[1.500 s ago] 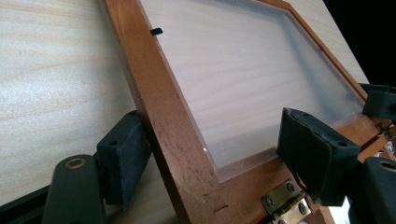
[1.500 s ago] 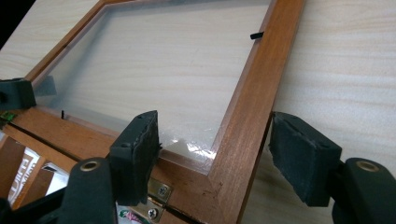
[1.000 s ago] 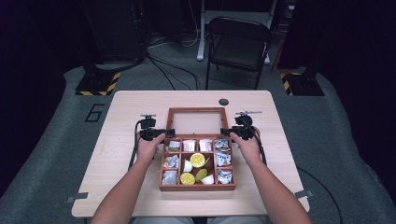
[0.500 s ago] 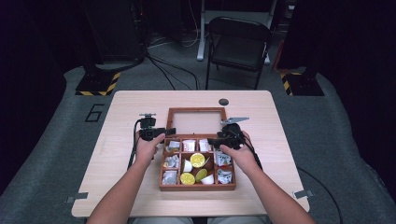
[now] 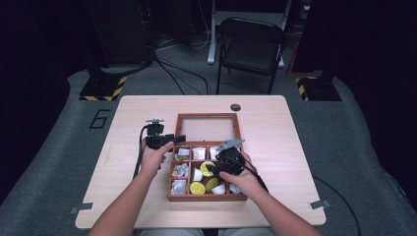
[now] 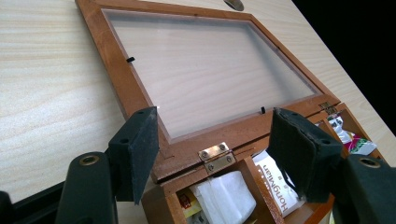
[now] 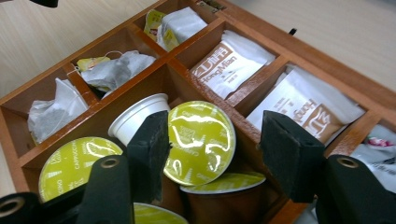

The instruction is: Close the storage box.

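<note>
Light wooden table point(image 5: 295, 142) is set on grey floor, folding chair point(image 5: 251, 46) behind it. Wooden compartment box point(image 5: 171, 197) is placed mid-table, its glazed lid point(image 5: 208, 128) laid flat open. Left gripper point(image 5: 181, 139) is held by the hinge corner, jaws part open, nothing between them. Right gripper point(image 5: 210, 170) is held over the centre compartment, jaws just reopened slightly, astride a tilted yellow-lidded coffee capsule point(image 7: 201, 142), pads not seen pressing it. Tea sachets point(image 7: 229, 63) are seen in neighbouring compartments.

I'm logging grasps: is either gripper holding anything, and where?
Nothing held. The right gripper is open around a tilted yellow-lidded capsule; the left gripper is open over the box hinge.
</note>
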Demonstrator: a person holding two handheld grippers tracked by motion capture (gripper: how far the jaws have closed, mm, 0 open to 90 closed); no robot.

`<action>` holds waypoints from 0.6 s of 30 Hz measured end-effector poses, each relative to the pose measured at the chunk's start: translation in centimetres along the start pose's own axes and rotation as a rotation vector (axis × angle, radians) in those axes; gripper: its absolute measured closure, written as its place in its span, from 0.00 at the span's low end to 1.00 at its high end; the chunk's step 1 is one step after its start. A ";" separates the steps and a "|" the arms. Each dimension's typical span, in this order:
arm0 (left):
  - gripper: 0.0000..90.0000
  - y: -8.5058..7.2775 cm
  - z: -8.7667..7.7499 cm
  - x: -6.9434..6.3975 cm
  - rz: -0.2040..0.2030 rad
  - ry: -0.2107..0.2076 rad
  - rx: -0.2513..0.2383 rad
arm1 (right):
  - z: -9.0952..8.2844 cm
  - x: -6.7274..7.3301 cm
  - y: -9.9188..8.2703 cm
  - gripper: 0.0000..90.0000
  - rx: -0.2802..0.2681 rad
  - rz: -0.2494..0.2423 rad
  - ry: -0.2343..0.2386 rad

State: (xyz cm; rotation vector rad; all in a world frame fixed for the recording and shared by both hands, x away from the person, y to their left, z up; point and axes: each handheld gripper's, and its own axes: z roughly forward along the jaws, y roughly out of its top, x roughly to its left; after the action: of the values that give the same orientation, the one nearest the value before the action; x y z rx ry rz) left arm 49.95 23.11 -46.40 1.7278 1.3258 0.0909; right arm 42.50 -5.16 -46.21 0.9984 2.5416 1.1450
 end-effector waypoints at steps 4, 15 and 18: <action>0.37 -0.1 0.0 0.0 -0.005 -0.001 0.003 | 0.3 0.5 -0.3 0.44 0.017 0.000 0.011; 0.37 -0.1 -0.2 0.0 -0.007 -0.006 -0.004 | 2.1 2.0 -0.7 0.38 0.087 -0.071 -0.013; 0.37 -0.1 -0.2 0.0 -0.007 -0.004 -0.005 | 2.5 2.1 -0.8 0.37 0.097 -0.070 -0.010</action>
State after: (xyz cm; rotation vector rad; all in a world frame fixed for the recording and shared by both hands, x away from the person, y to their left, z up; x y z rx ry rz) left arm 49.81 23.22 -46.33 1.7181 1.3283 0.0867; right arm 41.56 -2.73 -48.30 0.9264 2.6241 1.0044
